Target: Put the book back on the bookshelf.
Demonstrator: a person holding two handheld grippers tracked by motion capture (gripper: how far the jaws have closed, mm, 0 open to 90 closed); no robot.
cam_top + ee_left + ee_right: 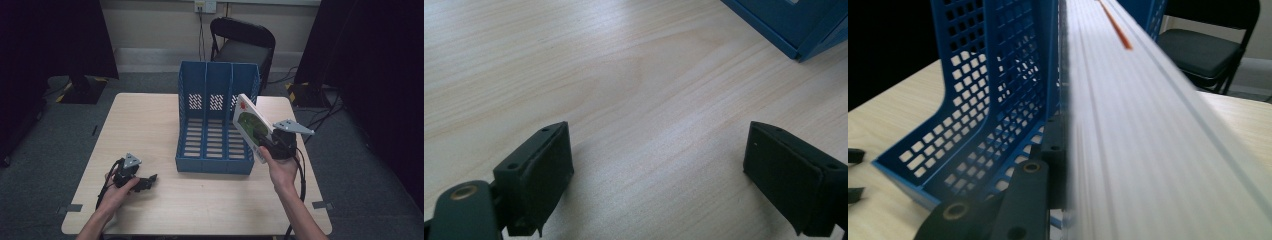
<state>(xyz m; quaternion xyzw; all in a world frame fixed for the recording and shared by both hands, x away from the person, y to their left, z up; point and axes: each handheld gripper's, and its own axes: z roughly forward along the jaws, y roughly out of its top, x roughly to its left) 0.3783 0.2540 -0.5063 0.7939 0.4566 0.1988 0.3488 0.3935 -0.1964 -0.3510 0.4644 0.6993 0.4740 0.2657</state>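
A blue three-slot file holder (192, 85) stands upright in the middle of the wooden table (145, 120). My right gripper (263, 139) is shut on a thin white book with a green and red cover (247, 121). The book is tilted in the air beside the holder's right wall. In the right gripper view the book's edge (1148, 125) runs away from me next to the perforated blue wall (993, 75). My left gripper (149, 182) rests on the table at the front left. Its jaws stand wide apart, with bare wood between them (659, 170).
A corner of the holder (794, 25) shows at the top right of the left gripper view. A black folding chair (245, 42) stands behind the table's far edge. Dark curtains hang on both sides, and cables run across the floor.
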